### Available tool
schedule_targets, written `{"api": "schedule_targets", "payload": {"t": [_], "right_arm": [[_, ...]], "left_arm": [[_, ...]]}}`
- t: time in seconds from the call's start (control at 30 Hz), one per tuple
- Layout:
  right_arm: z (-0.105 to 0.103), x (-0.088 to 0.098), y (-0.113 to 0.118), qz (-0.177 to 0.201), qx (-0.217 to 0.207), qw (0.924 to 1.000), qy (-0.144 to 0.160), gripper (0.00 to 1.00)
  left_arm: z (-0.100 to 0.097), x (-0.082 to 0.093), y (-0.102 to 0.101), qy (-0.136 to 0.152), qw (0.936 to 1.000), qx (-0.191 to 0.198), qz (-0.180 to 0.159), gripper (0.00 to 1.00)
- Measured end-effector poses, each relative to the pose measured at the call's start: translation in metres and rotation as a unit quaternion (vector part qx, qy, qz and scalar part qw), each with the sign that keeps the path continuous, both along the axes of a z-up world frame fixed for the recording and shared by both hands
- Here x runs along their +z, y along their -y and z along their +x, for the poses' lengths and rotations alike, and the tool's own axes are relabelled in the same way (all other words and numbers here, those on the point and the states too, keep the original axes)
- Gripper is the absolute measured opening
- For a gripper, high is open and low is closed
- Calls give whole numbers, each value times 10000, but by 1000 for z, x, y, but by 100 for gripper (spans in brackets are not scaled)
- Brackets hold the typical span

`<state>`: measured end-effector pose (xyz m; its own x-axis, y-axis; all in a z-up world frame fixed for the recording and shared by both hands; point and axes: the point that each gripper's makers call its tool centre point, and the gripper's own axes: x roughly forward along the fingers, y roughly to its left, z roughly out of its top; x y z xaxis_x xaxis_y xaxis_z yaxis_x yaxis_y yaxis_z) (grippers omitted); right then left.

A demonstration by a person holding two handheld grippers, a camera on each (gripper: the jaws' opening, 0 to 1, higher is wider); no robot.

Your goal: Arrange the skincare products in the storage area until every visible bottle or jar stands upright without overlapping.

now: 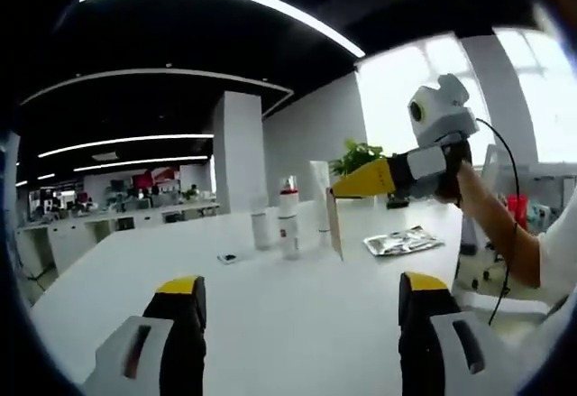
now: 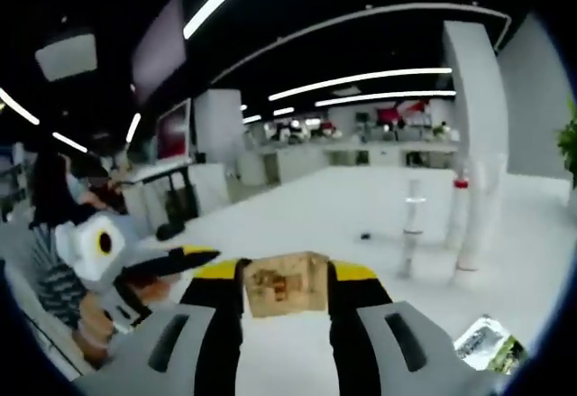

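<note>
The right gripper [image 2: 284,292] is grasping a tan box [image 2: 285,284], its label too blurred to read. The left gripper [image 1: 302,301] is hovering released above the white surface [image 1: 270,315], bottles [image 1: 288,218] standing beyond.

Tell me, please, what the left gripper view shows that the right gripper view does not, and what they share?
Left gripper view alone: a green plant behind the table, and its own open jaws over bare tabletop. Right gripper view alone: the face of the brown card clamped in the right gripper. Both: the white table, standing bottles and a foil sachet.
</note>
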<state>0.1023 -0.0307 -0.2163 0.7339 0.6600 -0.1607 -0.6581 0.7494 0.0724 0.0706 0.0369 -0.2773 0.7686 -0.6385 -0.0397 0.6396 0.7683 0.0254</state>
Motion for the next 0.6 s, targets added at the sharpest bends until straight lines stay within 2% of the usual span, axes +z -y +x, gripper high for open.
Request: {"api": "schedule_targets", "payload": {"t": [0.13,0.17,0.23,0.3,0.33,0.37,0.43,0.5,0.6], "right_arm": [[-5,8,-6,151,82,9998,97,35],[-7,9,-8,155,85,9998,116,35],[-8,11,-9,161,95,9997,144,35],[-11,13,-12,191,141,9996,181,35],[-12,13,-13,198,162,9995,183,35],[-14,14,-14,212,189,9994,221,35],[-16,13,-15,181,224,9993,224,36],[-18,12,-16,181,246,9993,238,36],[-19,10,-17,182,277,9993,192,36]], "left_arm": [[5,15,12,330,9993,-49,-184,74],[5,15,15,337,9993,-83,-161,71],[6,14,20,336,9993,-180,-44,62],[6,14,22,341,9991,-234,-43,46],[4,15,25,277,9989,-356,-143,34],[3,15,27,234,9986,-429,-196,27],[-1,17,31,55,9967,-650,-474,21],[-2,16,33,50,9962,-760,-421,17],[-2,16,34,95,9959,-782,-439,2]]}}
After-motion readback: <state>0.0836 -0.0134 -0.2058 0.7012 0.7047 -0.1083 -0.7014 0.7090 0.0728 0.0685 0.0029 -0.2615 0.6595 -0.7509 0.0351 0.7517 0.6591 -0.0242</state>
